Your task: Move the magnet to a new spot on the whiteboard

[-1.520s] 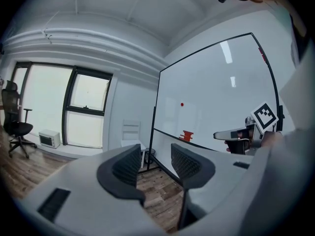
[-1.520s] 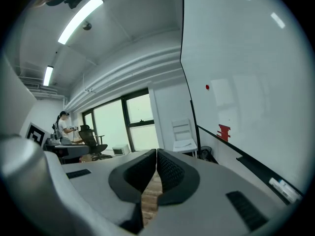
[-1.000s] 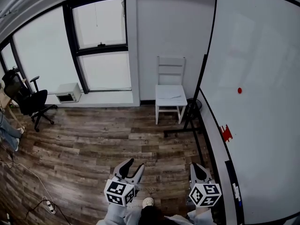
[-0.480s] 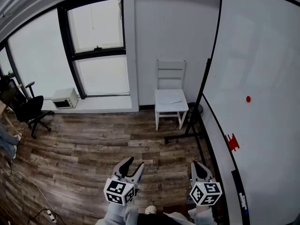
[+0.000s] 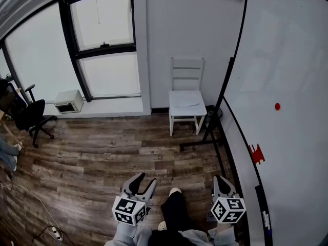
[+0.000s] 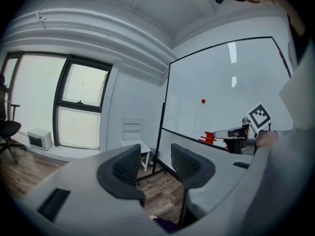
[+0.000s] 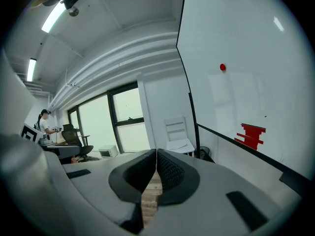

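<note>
A small round red magnet [image 5: 277, 106] sticks to the large whiteboard [image 5: 292, 55] on my right; it also shows as the magnet [image 6: 203, 101] in the left gripper view and the magnet [image 7: 222, 67] in the right gripper view. My left gripper [image 5: 142, 183] is held low over the floor, open and empty, far from the board. My right gripper [image 5: 221, 185] hangs low near the board's foot, jaws pressed together with nothing in them. Well above both grippers sits the magnet.
A red eraser-like block [image 5: 257, 153] rests low on the board. A white chair [image 5: 186, 100] stands by the wall beside the board's black stand [image 5: 212, 122]. An office chair [image 5: 34, 114] and a white appliance [image 5: 67, 100] sit by the windows. A leg and shoe [image 5: 172, 205] show between the grippers.
The view has shifted towards the whiteboard, so the magnet sits further right in frame. A leg has stepped forward between the grippers. Both grippers keep their states.
</note>
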A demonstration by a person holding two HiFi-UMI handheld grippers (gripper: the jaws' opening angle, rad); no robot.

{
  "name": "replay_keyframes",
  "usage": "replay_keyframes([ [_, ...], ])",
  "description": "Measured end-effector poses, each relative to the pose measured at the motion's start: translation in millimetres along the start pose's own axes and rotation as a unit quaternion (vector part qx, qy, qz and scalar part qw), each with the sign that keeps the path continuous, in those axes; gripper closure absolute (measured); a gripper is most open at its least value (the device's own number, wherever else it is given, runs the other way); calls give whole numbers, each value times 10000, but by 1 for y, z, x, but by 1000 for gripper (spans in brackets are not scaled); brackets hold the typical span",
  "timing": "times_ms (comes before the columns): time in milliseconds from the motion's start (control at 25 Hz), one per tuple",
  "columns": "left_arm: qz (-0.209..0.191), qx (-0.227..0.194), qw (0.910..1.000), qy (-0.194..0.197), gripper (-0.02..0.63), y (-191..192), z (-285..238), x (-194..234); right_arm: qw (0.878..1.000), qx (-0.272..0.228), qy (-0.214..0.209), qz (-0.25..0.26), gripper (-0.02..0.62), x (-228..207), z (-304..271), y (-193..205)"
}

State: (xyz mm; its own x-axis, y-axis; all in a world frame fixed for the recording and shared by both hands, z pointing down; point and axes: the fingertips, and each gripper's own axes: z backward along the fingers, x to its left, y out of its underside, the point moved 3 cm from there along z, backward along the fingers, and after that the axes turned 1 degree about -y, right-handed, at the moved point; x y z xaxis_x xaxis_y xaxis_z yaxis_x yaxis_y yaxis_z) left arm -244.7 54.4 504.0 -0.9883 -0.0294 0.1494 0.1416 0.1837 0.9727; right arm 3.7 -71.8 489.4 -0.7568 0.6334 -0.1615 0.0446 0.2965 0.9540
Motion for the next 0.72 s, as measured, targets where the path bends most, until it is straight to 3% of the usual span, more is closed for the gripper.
replay_keyframes([
  [280, -148, 105, 9992, 348, 419, -11, -68, 9, 9990, -143, 428, 33, 568, -41, -37, -19],
  [480, -379, 163, 9951, 900, 419, -38, -145, 7, 9946, -286, 985, -167, 568, -87, -67, -43],
  [720, -578, 33, 9834, 1721, 419, -81, -235, -3, 9819, -528, 1788, -343, 568, -142, -92, -73],
])
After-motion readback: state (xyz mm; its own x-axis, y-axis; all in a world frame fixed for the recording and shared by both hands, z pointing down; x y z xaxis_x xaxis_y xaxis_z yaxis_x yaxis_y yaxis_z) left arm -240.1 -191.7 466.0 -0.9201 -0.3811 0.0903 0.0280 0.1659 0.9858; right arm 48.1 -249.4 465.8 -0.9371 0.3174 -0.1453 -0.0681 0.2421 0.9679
